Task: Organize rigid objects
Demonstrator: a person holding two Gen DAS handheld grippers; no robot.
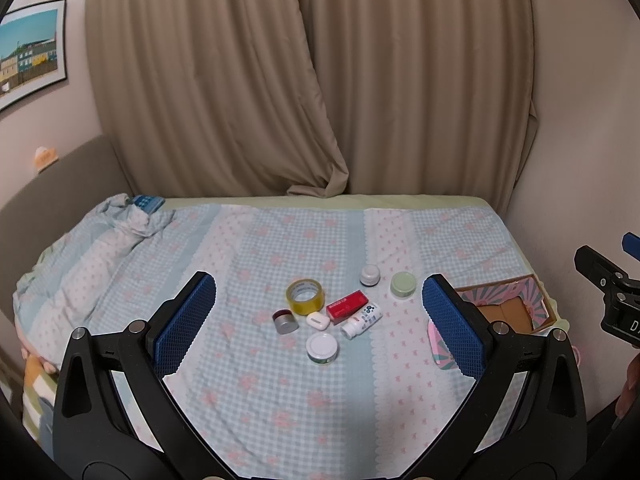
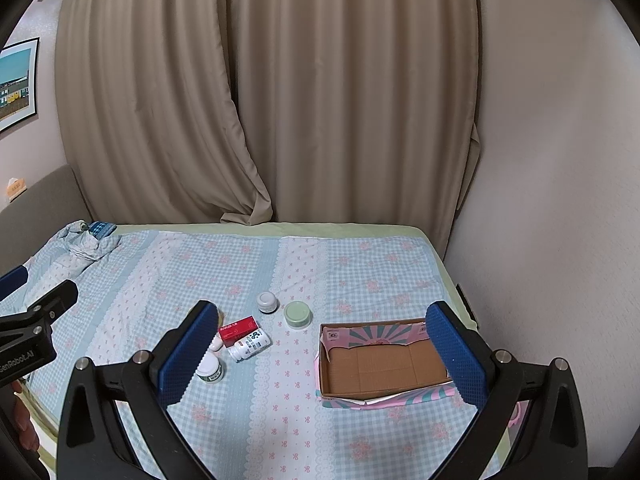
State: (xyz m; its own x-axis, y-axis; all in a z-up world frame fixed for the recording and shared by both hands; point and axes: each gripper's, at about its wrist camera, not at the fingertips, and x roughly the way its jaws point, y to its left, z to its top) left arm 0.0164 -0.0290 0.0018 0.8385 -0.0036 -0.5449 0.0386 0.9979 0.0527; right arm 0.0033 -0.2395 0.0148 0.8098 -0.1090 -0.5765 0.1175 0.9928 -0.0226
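Tape roll [image 1: 305, 296], red box [image 1: 346, 306], white bottle [image 1: 361, 320] lying flat, jars clustered, cardboard box [image 2: 384, 364] open

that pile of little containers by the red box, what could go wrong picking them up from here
The white pill bottle lies on its side against the red box, so a grasp may roll it or drag the box along. The earbud case sits tight between the tape roll and silver jar, leaving little finger room. The soft bedspread may let the jars tip.

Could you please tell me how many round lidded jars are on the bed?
4: grey-lidded white jar and pale green jar farthest back, silver dark-topped jar at the left, white-lidded green jar nearest. None seem hidden.
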